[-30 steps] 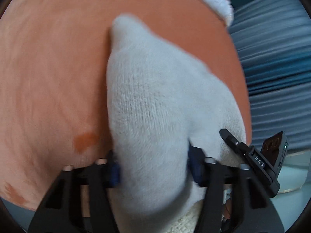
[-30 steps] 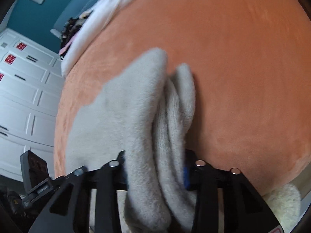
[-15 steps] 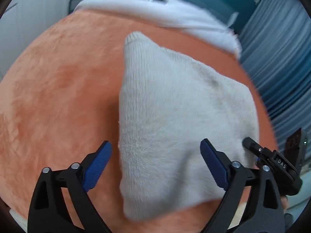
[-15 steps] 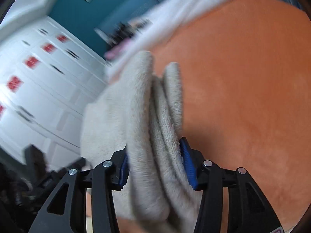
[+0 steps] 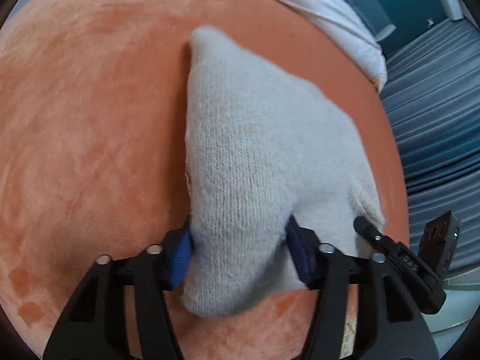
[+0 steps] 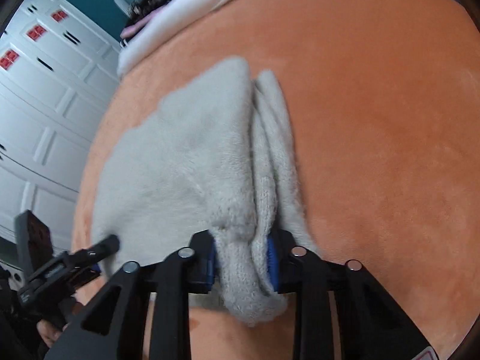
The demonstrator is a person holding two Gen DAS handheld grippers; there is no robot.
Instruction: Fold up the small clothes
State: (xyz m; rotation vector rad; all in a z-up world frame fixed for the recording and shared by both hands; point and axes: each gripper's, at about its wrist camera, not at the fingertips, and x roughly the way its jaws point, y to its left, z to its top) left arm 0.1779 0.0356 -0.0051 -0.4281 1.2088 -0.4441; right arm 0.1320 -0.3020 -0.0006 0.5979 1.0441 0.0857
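Observation:
A light grey knitted garment (image 5: 255,150) lies folded on an orange plush cover (image 5: 90,120). My left gripper (image 5: 240,246) has its blue pads pressed on the garment's near edge, one on each side, with the jaws closing. In the right wrist view the same garment (image 6: 186,156) shows bunched layers along its right side. My right gripper (image 6: 241,259) pinches that bunched near end, its jaws closing too. The tip of one of the right gripper's fingers (image 5: 364,226) shows at the garment's right corner in the left wrist view.
The orange cover (image 6: 375,120) stretches wide to the right of the garment. White bedding (image 5: 345,24) lies along its far edge, with a heap of clothes (image 6: 150,3) behind. White cupboard doors (image 6: 36,105) stand at the left. Grey-blue pleated fabric (image 5: 435,105) hangs at the right.
Half a second ago the left gripper stood wide open over the garment; now its pads are shut on the near edge. The right gripper kept its hold and squeezed tighter. Both hands shifted sideways.

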